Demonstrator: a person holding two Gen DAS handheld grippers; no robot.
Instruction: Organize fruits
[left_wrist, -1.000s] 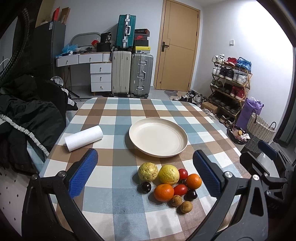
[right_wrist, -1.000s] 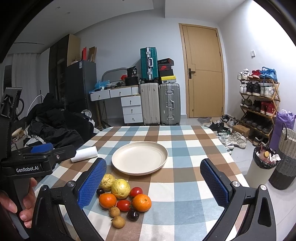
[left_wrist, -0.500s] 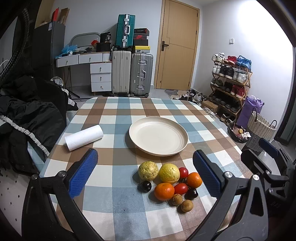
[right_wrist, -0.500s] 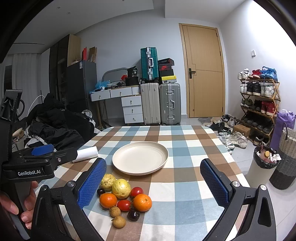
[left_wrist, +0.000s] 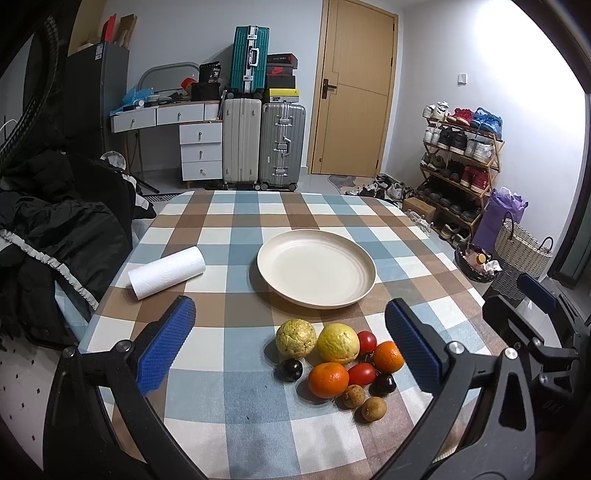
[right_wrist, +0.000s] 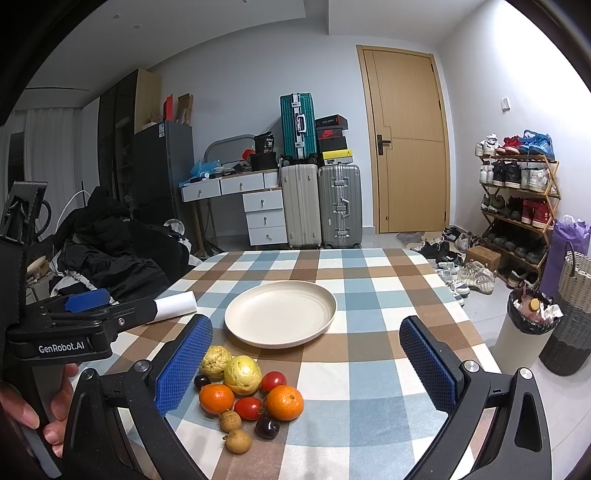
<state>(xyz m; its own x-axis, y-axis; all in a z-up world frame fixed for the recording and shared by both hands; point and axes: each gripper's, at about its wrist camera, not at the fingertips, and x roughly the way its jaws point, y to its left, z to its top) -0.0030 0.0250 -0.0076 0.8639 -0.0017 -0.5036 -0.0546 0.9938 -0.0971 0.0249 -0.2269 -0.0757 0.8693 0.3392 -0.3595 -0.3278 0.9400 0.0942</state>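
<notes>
Both the left hand-held gripper (left_wrist: 290, 343) and right hand-held gripper (right_wrist: 306, 360) hang released above the desk (left_wrist: 229, 221); the fruit pile (left_wrist: 338, 356) sits at 6 o'clock of the empty plate (left_wrist: 316, 273).

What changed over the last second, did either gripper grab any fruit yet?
No grab yet. Both the left gripper and the right gripper stay open and empty; the views barely shift. The fruit pile lies untouched on the table, near the bare plate, and the paper roll has not moved.
</notes>
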